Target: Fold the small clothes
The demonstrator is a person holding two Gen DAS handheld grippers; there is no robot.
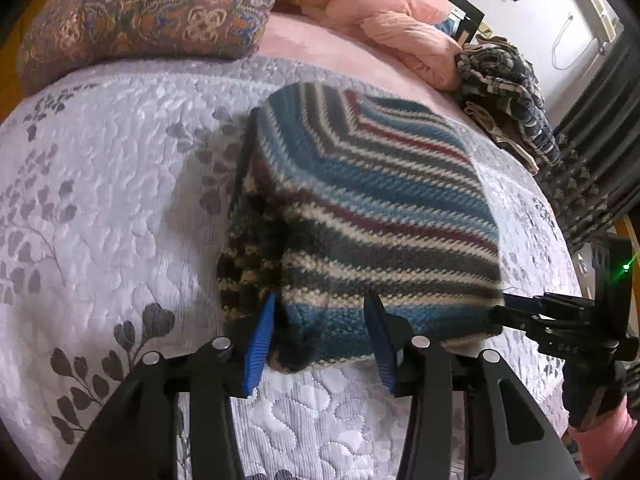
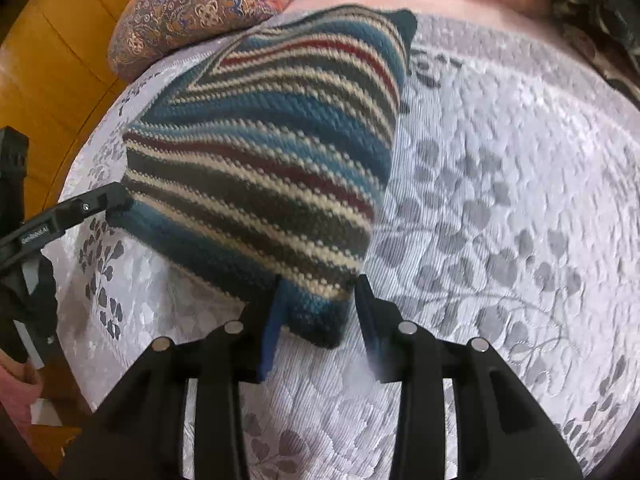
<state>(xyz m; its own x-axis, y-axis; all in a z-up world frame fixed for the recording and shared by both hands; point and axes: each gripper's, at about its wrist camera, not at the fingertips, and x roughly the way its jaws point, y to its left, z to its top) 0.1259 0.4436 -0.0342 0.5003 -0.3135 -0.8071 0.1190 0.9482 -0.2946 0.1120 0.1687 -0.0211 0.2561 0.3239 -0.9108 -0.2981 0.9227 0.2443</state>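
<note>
Knitwear fills the middle of both views: a striped knitted garment [image 1: 372, 216] in blue, cream, dark grey and maroon lies folded on a white quilted bedspread [image 1: 120, 184] printed with grey leaves. Its stripes meet in a V toward the far end, and a darker ribbed part bulges out at its left side in the left wrist view.

The left gripper [image 1: 320, 336] stands at the garment's near edge with its blue-padded fingers [image 1: 260, 344] spread wide; the hem sits between them, and the pads do not press it together. The right gripper [image 2: 316, 312] is likewise spread wide, its fingers on either side of the garment's near right corner, without pinching it. Each gripper shows in the other's camera, at opposite ends of that same near edge.

Beyond the garment, a paisley-patterned pillow [image 1: 152, 16] rests at the head of the bed, beside pink bedding [image 1: 400, 24]. A heap of dark checked clothes [image 1: 504, 92] lies near the bed's right edge. Wooden flooring [image 2: 52, 60] shows left of the bed in the right wrist view.
</note>
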